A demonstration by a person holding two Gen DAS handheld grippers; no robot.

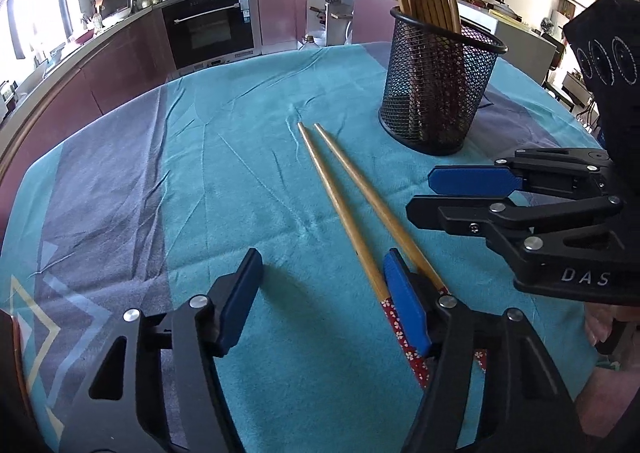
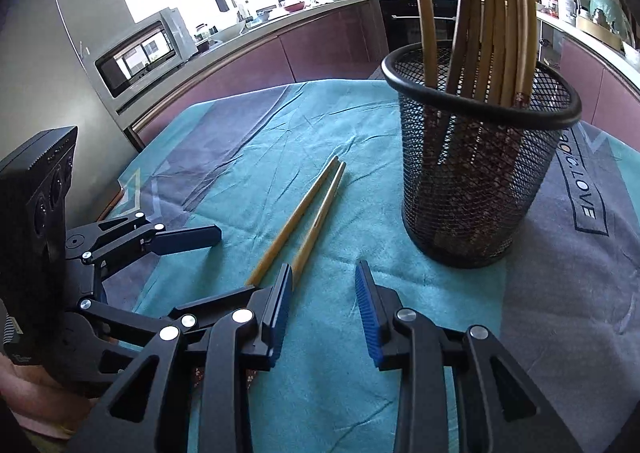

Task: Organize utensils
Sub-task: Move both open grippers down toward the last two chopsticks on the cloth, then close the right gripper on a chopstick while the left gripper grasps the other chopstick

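Note:
Two bamboo chopsticks (image 1: 362,189) with red patterned ends lie side by side on the teal tablecloth (image 1: 224,181). My left gripper (image 1: 324,305) is low over their patterned ends. Its right finger (image 1: 406,303) sits between the two sticks, so the left stick lies inside the open jaws and the other outside. The far pad touches nothing. In the right wrist view the chopsticks (image 2: 304,221) run under the left finger (image 2: 280,313) of my right gripper (image 2: 324,313), which stands open with only cloth between its pads. A black mesh holder (image 2: 472,181) full of chopsticks stands upright just beyond.
My right gripper (image 1: 420,193) reaches in from the right in the left wrist view, close to the mesh holder (image 1: 436,93). Kitchen counters, an oven (image 1: 212,29) and a microwave (image 2: 140,53) ring the table. The cloth left of the chopsticks is bare.

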